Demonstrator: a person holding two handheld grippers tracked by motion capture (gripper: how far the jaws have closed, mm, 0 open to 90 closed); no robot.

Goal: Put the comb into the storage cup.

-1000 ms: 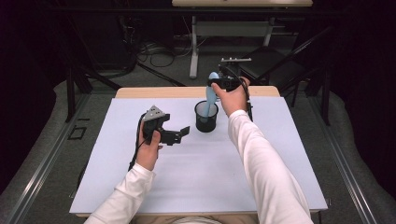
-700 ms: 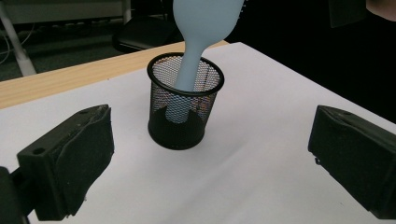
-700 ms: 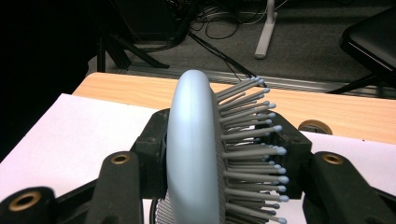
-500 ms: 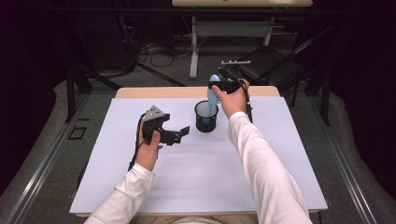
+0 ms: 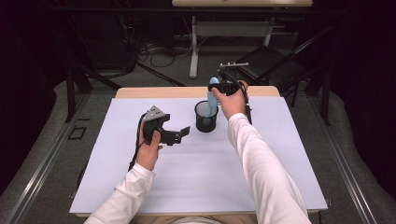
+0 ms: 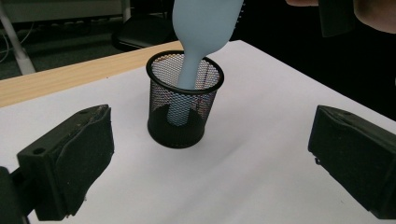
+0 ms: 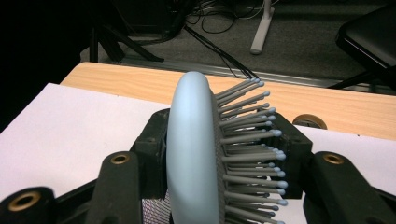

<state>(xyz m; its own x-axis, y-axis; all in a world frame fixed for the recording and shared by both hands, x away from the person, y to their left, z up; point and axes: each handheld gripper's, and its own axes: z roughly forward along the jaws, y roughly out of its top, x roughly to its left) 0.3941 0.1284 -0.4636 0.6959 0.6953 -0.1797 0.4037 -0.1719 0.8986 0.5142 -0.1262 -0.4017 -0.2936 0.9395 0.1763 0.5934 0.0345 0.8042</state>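
The right gripper [image 5: 219, 87] has its 2 black jaws clamped on the head of a pale blue hairbrush [image 5: 213, 100]: in the right gripper view one pad presses the smooth rounded back of the hairbrush [image 7: 191, 154] and the other sits in among its grey ball-tipped bristles. The brush hangs handle-down, nearly upright with a slight tilt, and its handle reaches into a black mesh cup [image 5: 206, 116]. In the left gripper view the handle [image 6: 184, 93] passes through the cup's round rim and shows through the mesh, its end low in the mesh cup [image 6: 180, 105]; whether it rests on the bottom I cannot tell. The right hand [image 5: 232, 100] holds this gripper above and just behind the cup.

The left gripper [image 5: 180, 136] has its jaws wide apart with nothing between them; in its own view the 2 pads stand at either edge, with the cup ahead of them on the desk, well apart from both. The left hand [image 5: 150, 145] holds it low over the desk, to the left of the cup, jaws pointing toward it.

The cup stands upright on a white sheet [image 5: 196, 177] that covers most of the desk [image 5: 154, 92], near the far edge where a strip of bare wood shows.
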